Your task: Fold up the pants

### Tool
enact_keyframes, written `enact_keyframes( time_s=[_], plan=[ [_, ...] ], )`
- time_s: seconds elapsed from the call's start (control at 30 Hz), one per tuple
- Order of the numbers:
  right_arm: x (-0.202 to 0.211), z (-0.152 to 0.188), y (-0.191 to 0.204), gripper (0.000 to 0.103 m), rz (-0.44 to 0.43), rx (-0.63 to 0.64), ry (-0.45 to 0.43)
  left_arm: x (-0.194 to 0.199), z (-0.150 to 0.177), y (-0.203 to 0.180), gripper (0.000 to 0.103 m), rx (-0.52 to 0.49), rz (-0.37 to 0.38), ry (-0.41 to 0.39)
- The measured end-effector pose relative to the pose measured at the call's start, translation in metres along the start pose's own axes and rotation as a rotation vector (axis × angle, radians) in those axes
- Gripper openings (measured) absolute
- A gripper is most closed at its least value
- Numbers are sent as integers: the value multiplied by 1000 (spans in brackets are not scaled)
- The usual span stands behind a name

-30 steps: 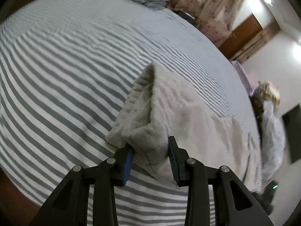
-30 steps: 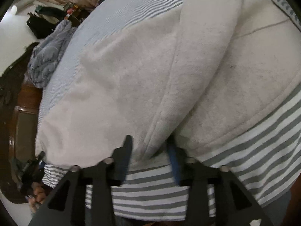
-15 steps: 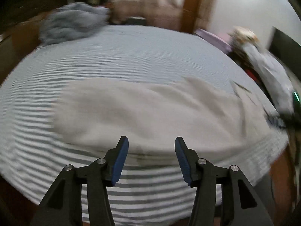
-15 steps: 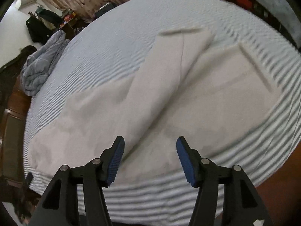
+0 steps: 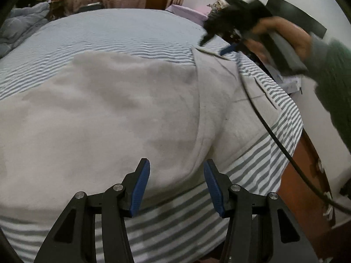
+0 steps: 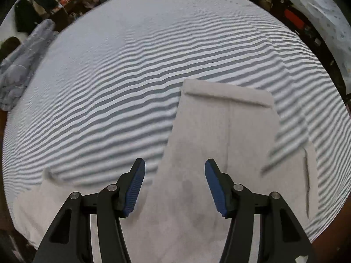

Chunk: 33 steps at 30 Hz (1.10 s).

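Pale cream fleece pants [image 5: 122, 114] lie spread flat on a grey-and-white striped bed [image 5: 122, 35]. My left gripper [image 5: 176, 188] is open and empty, hovering over the pants' near edge. In the left wrist view the right gripper [image 5: 216, 43] is held in a hand above the far right corner of the pants, blurred, its fingers apart. In the right wrist view the pants [image 6: 219, 144] run away from me to a hemmed end. My right gripper [image 6: 174, 187] is open and empty above them.
A crumpled blue-grey blanket [image 6: 19, 65] lies at the bed's far left. A black cable [image 5: 274, 135] trails from the right gripper across the bed's right side. The wooden bed frame [image 5: 305, 175] runs along the right edge. Room clutter [image 6: 296, 19] stands beyond the bed.
Both grippers have let go of the pants and opened. The pants now lie flat. The right gripper has swung over to the pants' hemmed end and the left one toward the right.
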State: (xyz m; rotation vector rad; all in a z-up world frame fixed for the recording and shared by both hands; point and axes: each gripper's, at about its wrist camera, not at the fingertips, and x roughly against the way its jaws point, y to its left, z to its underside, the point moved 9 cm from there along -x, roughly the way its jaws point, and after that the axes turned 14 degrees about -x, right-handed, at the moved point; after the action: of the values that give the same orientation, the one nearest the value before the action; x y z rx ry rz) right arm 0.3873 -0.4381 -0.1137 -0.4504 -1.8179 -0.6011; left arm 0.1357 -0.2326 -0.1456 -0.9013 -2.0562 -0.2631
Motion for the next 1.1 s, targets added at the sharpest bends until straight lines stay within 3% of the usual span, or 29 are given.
enact_keyframes(
  time_s=[0.07,0.2,0.4,0.47,0.5,0.57,0.67,0.83,0.97,1.1],
  plan=[
    [-20,-13,7,54,42,-12,5,-11,1,1,51,-1,9,8],
    [-46,-38,10,54,122,-34,-30,-26,-3,-9,33,-20,41,13],
    [-69,-53,0,52,183,-60,-60,-34,0,-16,20,-34,51,-12],
    [-70,-60,-5,28,199,-64,-83,-33,0,-13,18,-28,50,-15],
    [-70,-63,-5,11,189,-53,-84,-33,0,-13,17,-22,50,-19],
    [-56,-65,-13,5,128,-69,-87,-26,2,-3,15,-9,54,-25],
    [-19,-66,-32,5,80,-91,-147,-23,4,0,12,-5,38,-28],
    [65,-51,-106,5,-26,-210,-239,-15,-1,-6,11,-33,3,-51],
    [113,-20,-166,5,-96,-293,-280,-1,-10,-14,11,-94,-40,-82],
    [120,14,-212,5,-128,-356,-287,4,-9,-16,11,-125,-65,-70]
  ],
)
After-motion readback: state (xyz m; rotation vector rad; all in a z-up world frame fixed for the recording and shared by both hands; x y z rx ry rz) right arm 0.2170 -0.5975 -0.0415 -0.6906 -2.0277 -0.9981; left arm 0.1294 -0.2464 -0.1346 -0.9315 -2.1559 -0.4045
